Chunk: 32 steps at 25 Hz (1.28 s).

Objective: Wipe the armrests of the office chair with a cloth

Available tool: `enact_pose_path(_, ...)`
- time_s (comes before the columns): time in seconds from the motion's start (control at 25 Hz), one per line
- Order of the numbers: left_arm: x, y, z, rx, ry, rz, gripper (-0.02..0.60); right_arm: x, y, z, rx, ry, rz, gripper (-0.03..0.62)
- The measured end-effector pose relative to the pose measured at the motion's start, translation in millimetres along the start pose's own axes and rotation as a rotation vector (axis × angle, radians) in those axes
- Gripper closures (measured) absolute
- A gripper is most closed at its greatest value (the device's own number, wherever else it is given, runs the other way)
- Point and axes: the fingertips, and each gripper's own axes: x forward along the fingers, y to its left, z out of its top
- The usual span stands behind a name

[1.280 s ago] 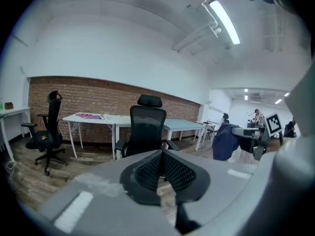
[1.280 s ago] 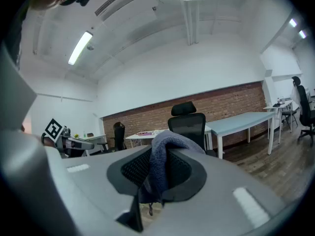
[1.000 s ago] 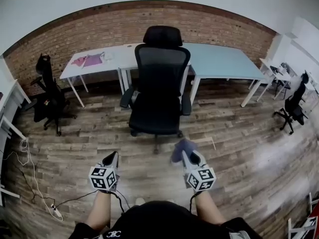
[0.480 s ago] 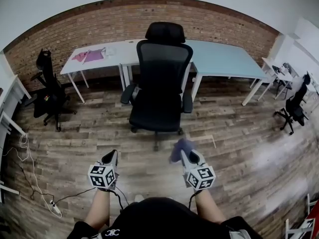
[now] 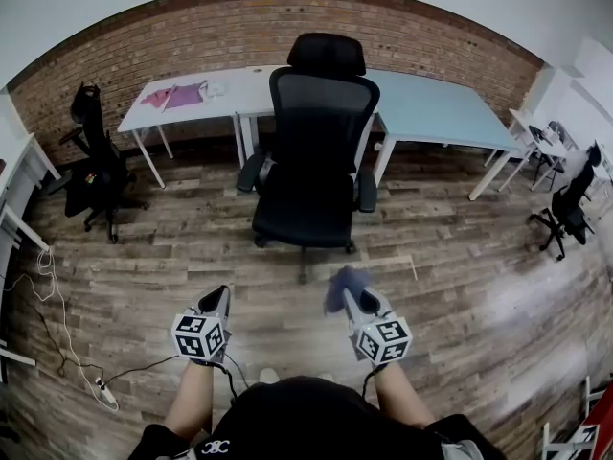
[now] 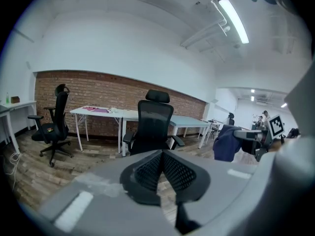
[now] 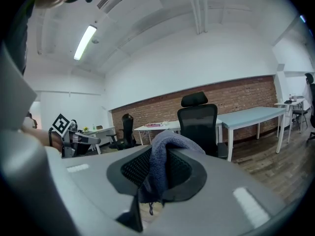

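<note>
The black mesh-backed office chair (image 5: 311, 151) stands upright on the wooden plank floor (image 5: 460, 257), its seat and both armrests pointing toward the person, well ahead of both grippers. The right gripper (image 5: 351, 300) pinches a blue-grey terry cloth (image 7: 165, 151) that bulges above its jaws, its lower end hidden between them. The left gripper (image 5: 218, 297) has its jaws pressed together on nothing. The seat hides most of the chair's base.

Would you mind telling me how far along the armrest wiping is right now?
Done: the cloth is picked up and clamped in the right gripper. In hand: only the approach, as both grippers hang well short of the office chair. Left: both armrests, neither touched yet. The left gripper is shut and empty.
</note>
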Motion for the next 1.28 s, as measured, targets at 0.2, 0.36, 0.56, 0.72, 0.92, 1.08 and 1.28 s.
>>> enact_pose_path(0.2,4,13,1,0.007,0.004,-0.019,0.575,21,14,2,0.093,0.003,0.024,0.52)
enact_pose_path(0.36,6,37,2,0.003,0.01,-0.027,0.575,46,24,9,0.103,0.0,0.019,0.52)
enact_pose_path(0.56,7,80,3,-0.016,0.005,-0.02,0.575,75,43,12,0.123,0.004,0.016,0.52)
enact_pose_path(0.72,7,110,-2,-0.035,0.01,-0.02,0.575,92,60,17,0.104,-0.002,0.027,0.52)
enact_pose_path(0.92,13,121,-2,0.03,0.026,-0.049,0.575,117,63,14,0.082,0.034,0.031,0.519)
enact_pose_path(1.08,31,130,-8,0.061,0.071,-0.038,0.575,146,50,5,0.096,0.067,0.039,0.519)
enact_pose_path(1.28,70,160,5,-0.015,0.101,-0.017,0.575,207,27,8,0.1,0.078,0.08,0.52)
